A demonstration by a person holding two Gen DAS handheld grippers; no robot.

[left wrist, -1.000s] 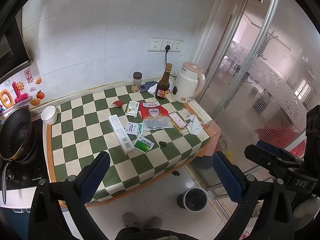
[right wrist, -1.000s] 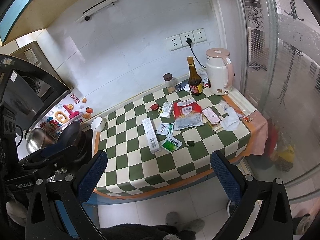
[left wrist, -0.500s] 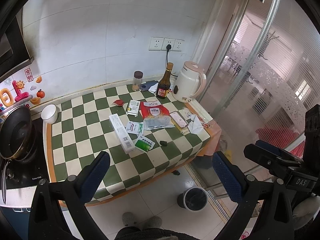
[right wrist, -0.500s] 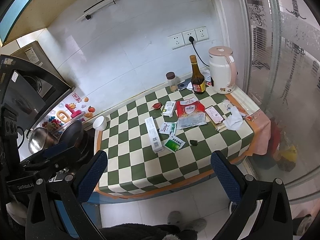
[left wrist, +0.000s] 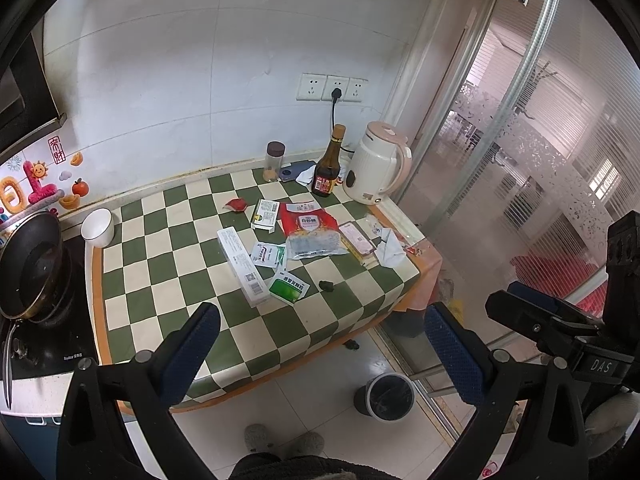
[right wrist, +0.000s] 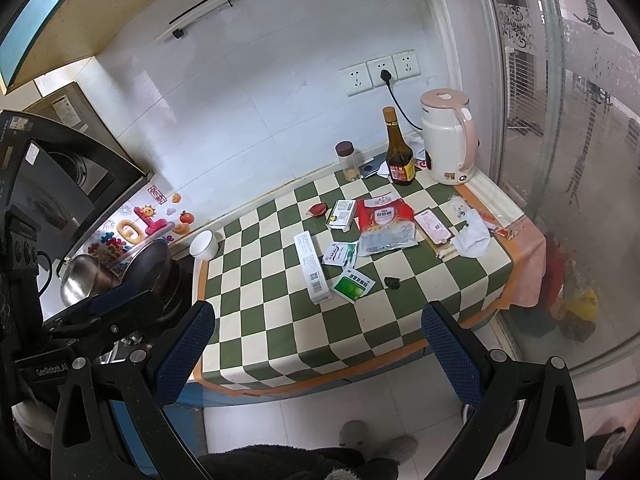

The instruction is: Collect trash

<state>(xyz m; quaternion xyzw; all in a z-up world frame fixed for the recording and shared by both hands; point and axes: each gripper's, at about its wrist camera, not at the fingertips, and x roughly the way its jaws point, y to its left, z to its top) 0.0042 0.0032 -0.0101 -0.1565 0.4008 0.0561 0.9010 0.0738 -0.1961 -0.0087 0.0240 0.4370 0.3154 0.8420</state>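
Both the left claw (left wrist: 320, 344) and the right claw (right wrist: 318, 342) hang wide apart and empty above the checkered tabletop (left wrist: 192, 280), where collecting appears not yet begun. The wrappers and the long white box (left wrist: 242, 266) lie scattered mid-table, the box's long axis running from the wall toward the near edge. The bin (left wrist: 386, 396) waits on the floor below.

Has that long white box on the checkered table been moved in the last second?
No. The long white box lies on the same squares of the checkered cloth, beside the green sachet, as before.
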